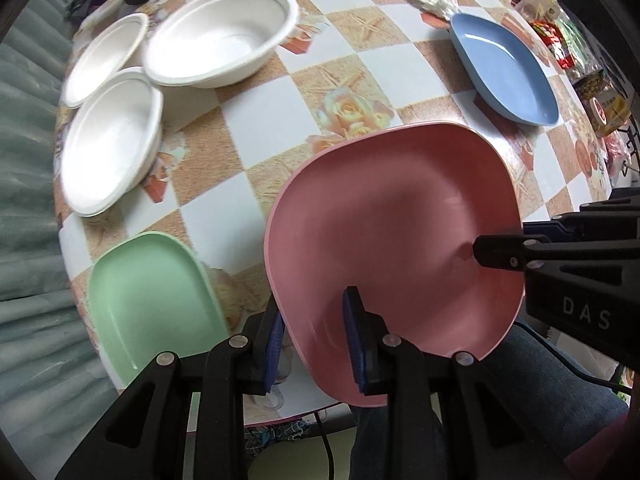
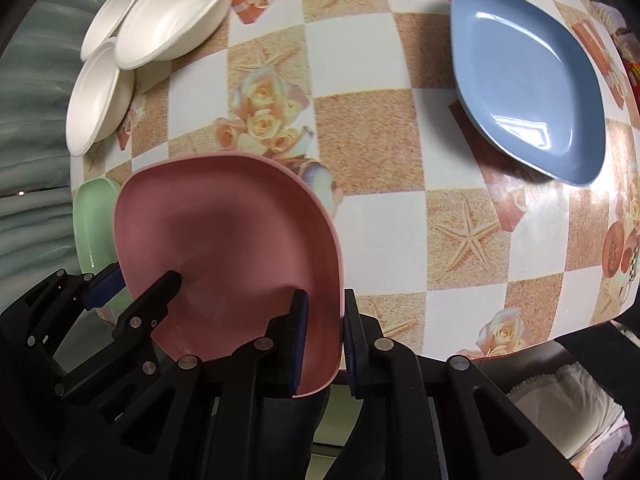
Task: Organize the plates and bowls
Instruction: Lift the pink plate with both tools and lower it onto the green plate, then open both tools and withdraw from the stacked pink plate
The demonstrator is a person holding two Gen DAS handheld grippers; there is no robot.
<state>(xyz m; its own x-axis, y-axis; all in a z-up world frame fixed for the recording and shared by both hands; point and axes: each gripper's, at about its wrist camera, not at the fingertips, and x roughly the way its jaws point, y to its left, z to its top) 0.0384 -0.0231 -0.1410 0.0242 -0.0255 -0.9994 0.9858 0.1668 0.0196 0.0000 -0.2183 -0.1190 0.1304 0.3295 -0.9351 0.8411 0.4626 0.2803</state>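
Low in both frames, the pink plate (image 1: 396, 240) is being pinched at opposite rims: left gripper (image 1: 316, 348) clamped on one edge, right gripper (image 2: 324, 344) on the other. It is judged light, stiff and slick, so rim grips suit it. At lower left, the green plate (image 1: 152, 300) is lying flat. Farther up, white bowls (image 1: 216, 40) are clustered upper left, the blue plate (image 2: 528, 80) upper right.

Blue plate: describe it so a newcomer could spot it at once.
Start at the checkered table. The white bowls cluster on the far left; the blue plate lies alone on the far right. It is the only blue dish and rests flat, unlike the pink plate held up by both hand-held grippers.
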